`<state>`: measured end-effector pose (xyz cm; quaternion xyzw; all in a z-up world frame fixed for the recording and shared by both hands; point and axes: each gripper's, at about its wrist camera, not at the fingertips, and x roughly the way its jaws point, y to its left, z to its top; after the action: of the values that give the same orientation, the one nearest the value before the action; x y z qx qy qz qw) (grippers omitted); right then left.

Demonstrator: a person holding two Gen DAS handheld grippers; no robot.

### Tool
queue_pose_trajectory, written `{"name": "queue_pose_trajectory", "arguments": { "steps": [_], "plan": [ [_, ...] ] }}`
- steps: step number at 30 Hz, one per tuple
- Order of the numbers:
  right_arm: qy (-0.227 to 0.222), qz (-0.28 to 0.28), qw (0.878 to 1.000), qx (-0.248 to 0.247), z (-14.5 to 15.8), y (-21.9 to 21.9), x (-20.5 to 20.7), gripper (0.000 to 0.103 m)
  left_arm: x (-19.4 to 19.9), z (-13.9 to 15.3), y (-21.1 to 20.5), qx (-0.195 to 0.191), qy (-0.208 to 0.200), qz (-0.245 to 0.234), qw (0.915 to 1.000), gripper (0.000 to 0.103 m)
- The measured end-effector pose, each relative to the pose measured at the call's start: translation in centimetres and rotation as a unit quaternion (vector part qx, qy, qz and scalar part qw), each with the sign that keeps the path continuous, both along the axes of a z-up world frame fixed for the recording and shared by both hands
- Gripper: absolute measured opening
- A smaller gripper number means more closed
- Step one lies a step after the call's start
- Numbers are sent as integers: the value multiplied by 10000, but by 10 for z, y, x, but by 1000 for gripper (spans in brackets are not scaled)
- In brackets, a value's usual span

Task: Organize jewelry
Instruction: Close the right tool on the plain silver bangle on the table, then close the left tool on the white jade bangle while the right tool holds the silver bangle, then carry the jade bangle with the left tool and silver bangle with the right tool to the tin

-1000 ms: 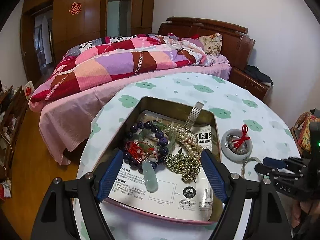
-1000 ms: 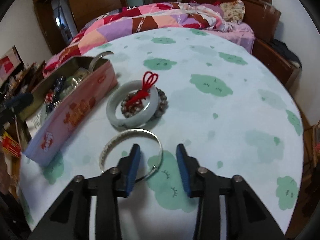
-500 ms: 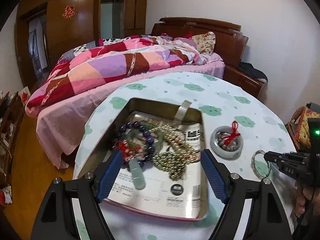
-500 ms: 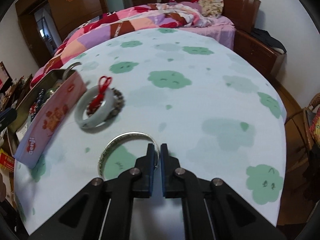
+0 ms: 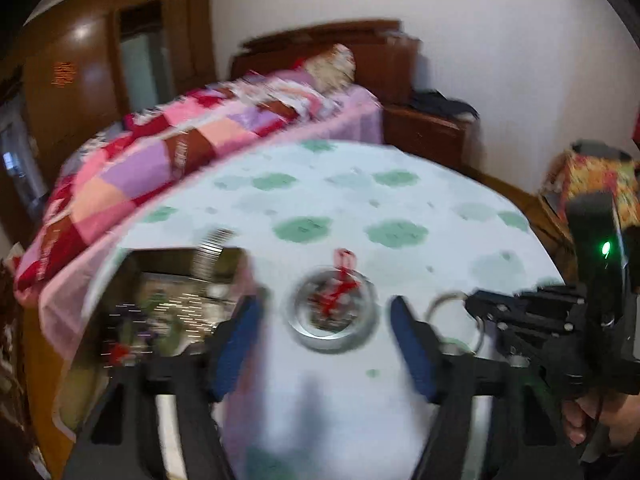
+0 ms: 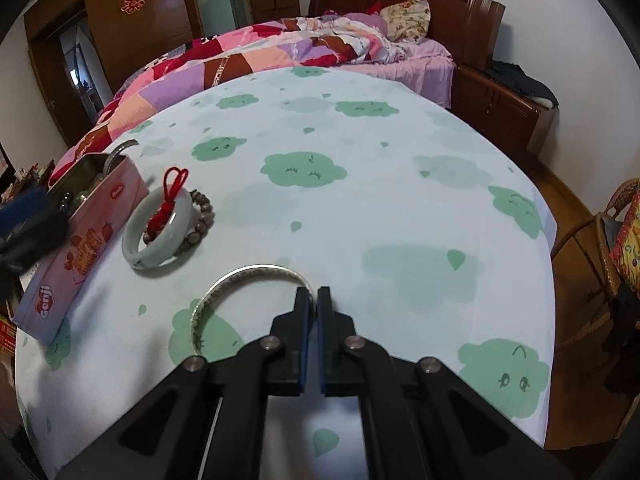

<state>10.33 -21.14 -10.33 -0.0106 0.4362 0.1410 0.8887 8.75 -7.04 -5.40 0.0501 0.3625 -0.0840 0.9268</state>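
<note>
Presently, findings as follows.
Right gripper (image 6: 313, 300): clenched on the rim of the silver bangle (image 6: 240, 280), which lies flat on the tablecloth (image 6: 400, 220) ahead and left of its tips.
Left gripper (image 5: 326, 334): jaws have just been closing, nothing between them; view blurred.
Jade bangle (image 6: 158, 236): ahead of the left gripper, with a bead bracelet (image 6: 198, 216), just beside the tin (image 6: 88, 240).
Tin: left of both grippers, holds a heap of jewelry.
Progress: early by my judgement; most pieces are unsorted, silver bangle grasped, not placed.
</note>
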Motion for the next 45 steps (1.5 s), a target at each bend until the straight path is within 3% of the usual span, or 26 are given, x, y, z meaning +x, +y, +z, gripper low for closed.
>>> {"name": "queue_pose_trajectory", "arguments": {
  "steps": [3, 9, 11, 12, 16, 29, 38, 45],
  "plan": [
    [-6, 6, 10000, 22, 0, -1, 0, 3, 12, -16, -12, 55, 251, -129, 9996, 43],
    [-26, 4, 10000, -26, -1, -1, 0, 3, 24, -32, -24, 34, 517, -436, 9977, 43],
    [-47, 5, 10000, -82, 0, 0, 0, 3, 28, -38, -25, 106, 579, -400, 9975, 30],
    [-56, 7, 9999, -107, 0, 0, 0, 3, 30, -41, -26, 169, 583, -391, 9974, 18],
    [-57, 7, 9999, -107, 0, 1, 0, 3, 26, -38, -24, 135, 492, -412, 9978, 9],
    [-73, 18, 10000, -17, 0, -1, -3, 4, -24, 0, -12, -688, 82, -558, 9960, 9],
    [-194, 110, 9996, 161, 5, -2, -7, 4, -39, 27, -7, -719, -305, -522, 9956, 9],
    [-416, 175, 9985, 316, 27, 1, -14, 5, -48, 41, 3, -843, -480, -458, 9942, 9]
  ]
}}
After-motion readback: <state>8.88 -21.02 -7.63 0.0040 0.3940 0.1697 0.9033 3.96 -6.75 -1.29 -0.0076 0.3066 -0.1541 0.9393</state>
